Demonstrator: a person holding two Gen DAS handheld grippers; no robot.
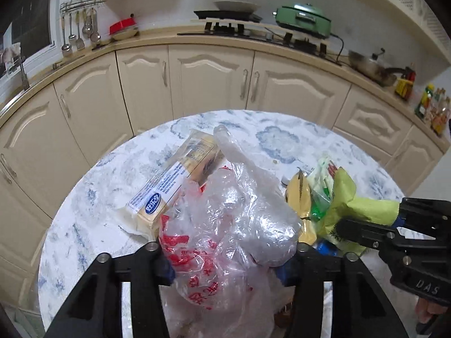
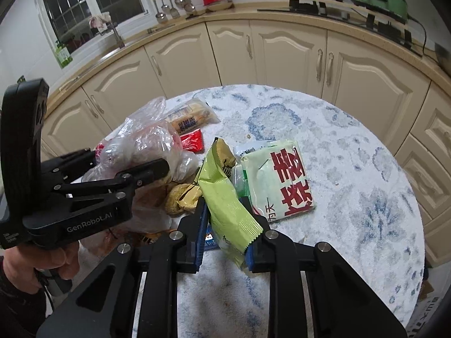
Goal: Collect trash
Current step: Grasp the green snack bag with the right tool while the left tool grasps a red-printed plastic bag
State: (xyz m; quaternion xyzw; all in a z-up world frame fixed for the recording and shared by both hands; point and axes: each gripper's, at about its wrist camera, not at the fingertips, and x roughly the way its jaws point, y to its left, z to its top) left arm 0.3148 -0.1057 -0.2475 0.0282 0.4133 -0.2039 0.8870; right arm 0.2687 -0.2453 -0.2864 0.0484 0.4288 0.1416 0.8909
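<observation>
1. A cream snack packet [image 1: 169, 188] with a blue label was seen lying flat on the round, blue-patterned table [image 1: 84, 225], at the left of the pile and partly under the bag.
2. A crumpled clear plastic bag [image 1: 234, 219] with red print was held off the table by the left tool [image 1: 225, 256], whose two fingers were pressed against its sides.
3. A small red sachet [image 2: 193, 140] was seen on the table just beyond the bag, near the cream packet.
4. A crumpled gold wrapper [image 2: 183, 197] was lying between the bag and the green wrapper, touching both.
5. A lime-green wrapper [image 2: 225, 197] was clamped at its lower end between the blue-padded fingers of the right tool [image 2: 228, 233], its torn top tilted up towards the bag.
6. A pale green noodle packet [image 2: 279, 177] with large red characters was lying flat on the table, just right of the green wrapper.
7. Cream kitchen cabinets [image 1: 211, 79] were seen behind the table.
</observation>
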